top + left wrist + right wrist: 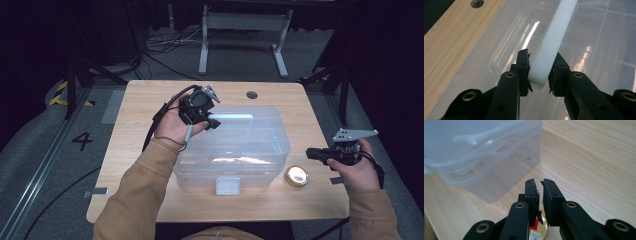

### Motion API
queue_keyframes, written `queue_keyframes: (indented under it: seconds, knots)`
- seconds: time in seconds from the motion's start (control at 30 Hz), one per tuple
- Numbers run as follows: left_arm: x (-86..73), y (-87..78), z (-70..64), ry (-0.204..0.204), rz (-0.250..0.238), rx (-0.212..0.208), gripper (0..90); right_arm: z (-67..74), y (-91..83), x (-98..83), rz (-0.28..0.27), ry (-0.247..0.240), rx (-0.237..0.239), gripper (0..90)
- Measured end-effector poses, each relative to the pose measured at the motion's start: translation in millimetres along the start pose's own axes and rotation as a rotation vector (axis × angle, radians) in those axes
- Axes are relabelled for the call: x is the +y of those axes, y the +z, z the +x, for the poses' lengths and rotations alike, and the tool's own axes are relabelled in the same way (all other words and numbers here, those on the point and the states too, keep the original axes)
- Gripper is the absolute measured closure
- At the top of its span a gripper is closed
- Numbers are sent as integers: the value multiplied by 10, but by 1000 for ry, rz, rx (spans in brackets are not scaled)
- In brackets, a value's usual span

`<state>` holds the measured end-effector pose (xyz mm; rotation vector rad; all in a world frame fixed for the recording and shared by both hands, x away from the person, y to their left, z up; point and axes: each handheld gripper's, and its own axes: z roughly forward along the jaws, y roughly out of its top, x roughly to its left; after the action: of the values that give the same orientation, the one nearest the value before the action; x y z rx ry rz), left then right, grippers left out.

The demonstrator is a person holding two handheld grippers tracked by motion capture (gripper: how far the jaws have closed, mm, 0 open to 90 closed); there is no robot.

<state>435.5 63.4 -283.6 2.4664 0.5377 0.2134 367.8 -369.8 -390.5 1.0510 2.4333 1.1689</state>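
Note:
A clear plastic storage box (250, 150) with a white latch (227, 185) stands in the middle of the wooden table (150, 100). My left gripper (214, 121) reaches over its lid from the left. In the left gripper view the left gripper (541, 57) is shut on the end of the box's white carry handle (556, 32), a pad pressing on each side. My right gripper (310, 153) hovers level to the right of the box, pointing left. Its jaws (539, 182) stand almost together with nothing between them. A round gold tin (296, 176) lies on the table just below them, apart from the pads.
A cable hole (252, 94) sits in the table behind the box. The box wall (499, 177) rises close ahead of the right gripper. Bare wood runs to its right. Beyond the table are a white desk frame (245, 30) and floor cables.

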Motion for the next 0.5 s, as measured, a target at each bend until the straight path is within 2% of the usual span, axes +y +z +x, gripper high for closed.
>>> queue_keyframes:
  seconds: [0.1, 0.27, 0.3, 0.5]
  knots:
    - [25, -15, 24, -7, 1, 3, 730, 56, -6, 30, -3, -17, 38, 849]
    - [71, -31, 63, -21, 6, 9, 728, 194, 25, 95, 16, -82, 123, 895]
    - [79, -34, 73, -20, 4, 18, 728, 210, 29, 104, 15, -89, 132, 897]
    - [118, -45, 134, -32, 0, 10, 726, 345, 77, 155, 30, -133, 213, 900]
